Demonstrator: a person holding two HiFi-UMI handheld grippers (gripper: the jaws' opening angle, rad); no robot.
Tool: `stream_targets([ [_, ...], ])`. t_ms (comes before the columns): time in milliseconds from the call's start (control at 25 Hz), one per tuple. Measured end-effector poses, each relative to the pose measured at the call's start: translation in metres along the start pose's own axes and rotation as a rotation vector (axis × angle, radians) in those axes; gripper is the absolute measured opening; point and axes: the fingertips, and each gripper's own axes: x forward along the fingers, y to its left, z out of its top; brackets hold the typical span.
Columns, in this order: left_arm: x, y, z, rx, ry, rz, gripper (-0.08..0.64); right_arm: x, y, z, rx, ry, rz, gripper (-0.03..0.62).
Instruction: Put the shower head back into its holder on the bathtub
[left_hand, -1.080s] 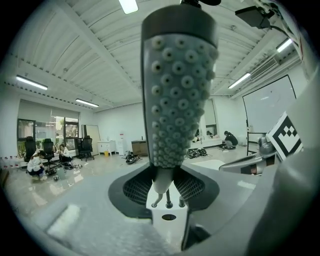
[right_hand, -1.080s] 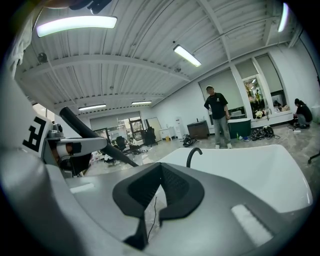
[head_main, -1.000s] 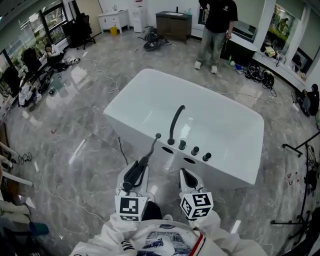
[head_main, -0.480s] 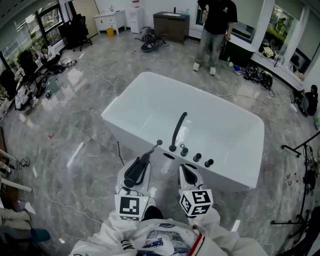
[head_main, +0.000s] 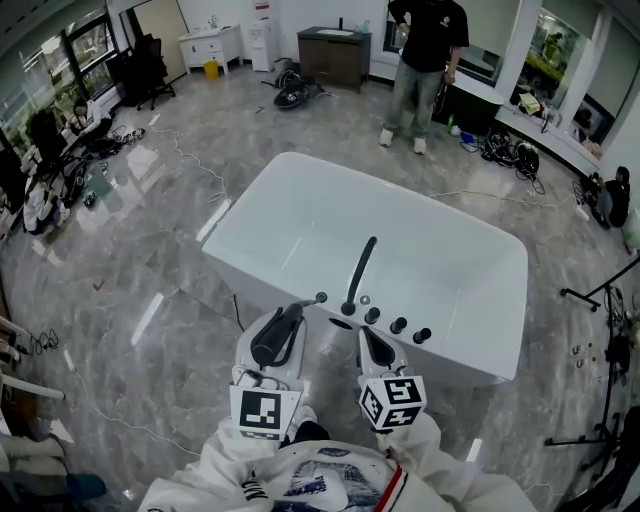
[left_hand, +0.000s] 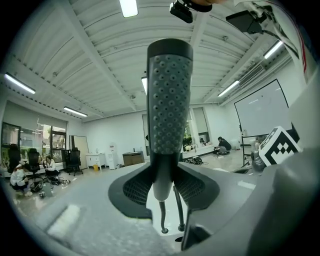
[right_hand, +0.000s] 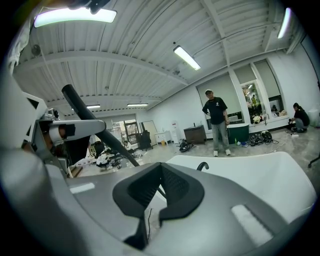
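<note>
My left gripper (head_main: 280, 328) is shut on the dark grey shower head (head_main: 276, 337), which has a dotted spray face (left_hand: 170, 95) in the left gripper view. Its thin handle end reaches to the round holder (head_main: 320, 297) on the white bathtub's near rim (head_main: 470, 365). The hose runs down to that holder (left_hand: 164, 230). The curved black faucet (head_main: 358, 272) and three knobs (head_main: 398, 325) stand just right of it. My right gripper (head_main: 373, 346) hangs shut and empty before the rim, its pads (right_hand: 172, 187) meeting at the tips.
A person (head_main: 423, 60) stands beyond the tub. Cabinets (head_main: 336, 50) line the back wall. Cables and bags (head_main: 505, 148) lie on the marble floor, and seated people (head_main: 40, 140) are at the left. A stand (head_main: 610, 300) is at the right.
Both grippers have moved forward to the tub's near rim. The shower head's handle end has come up beside the holder. The left gripper has risen slightly.
</note>
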Motion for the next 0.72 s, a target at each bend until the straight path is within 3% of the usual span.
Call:
stream_targets([
  [320, 0.029, 0.024, 0.015, 0.011, -0.033, -0.063, 0.14, 0.032, 0.007, 0.002, 0.012, 0.005, -0.035, 0.006],
  [720, 0.058, 0.034, -0.002, 0.003, -0.024, -0.153, 0.14, 0.056, 0.001, 0.0, 0.042, 0.004, -0.113, 0.006],
])
